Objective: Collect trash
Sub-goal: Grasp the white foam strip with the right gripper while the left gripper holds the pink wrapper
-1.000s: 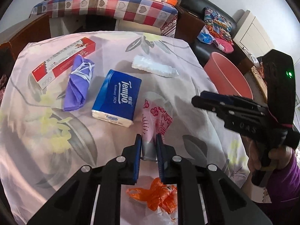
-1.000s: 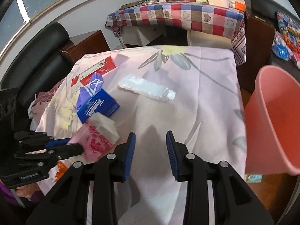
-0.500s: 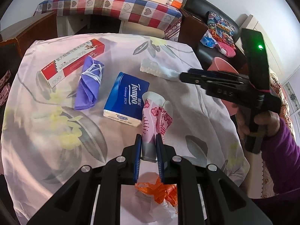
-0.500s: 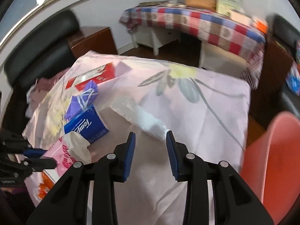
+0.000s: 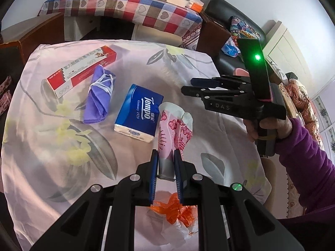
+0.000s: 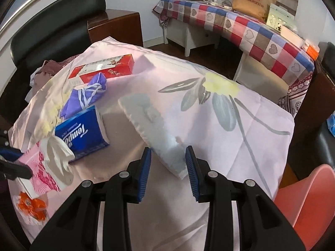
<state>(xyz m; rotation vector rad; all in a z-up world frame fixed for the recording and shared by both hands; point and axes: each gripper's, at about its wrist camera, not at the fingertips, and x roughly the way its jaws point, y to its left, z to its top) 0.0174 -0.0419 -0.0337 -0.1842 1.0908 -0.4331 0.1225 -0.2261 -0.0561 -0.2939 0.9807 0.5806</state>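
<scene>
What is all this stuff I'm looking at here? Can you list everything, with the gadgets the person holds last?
Pink flowered wrapper: one, pink and white, clamped in the left gripper.
Tempo tissue pack: one, blue, mid table.
Purple cloth: one, tied with white string, left of the pack.
Long box: one, red and white, far left of the table.
White foam strip: one, lying between the right gripper's open fingers.
Orange and white plastic scrap: one, near table edge.
Bin: one, salmon pink, beside the table.
Flowered tablecloth: one, pale pink.
Checked table: one, behind.
Left gripper: black, blue pads.
Right gripper: same.

Right hand-held gripper (image 6: pixel 167 163) reached foam strip (image 6: pixel 150 125).
</scene>
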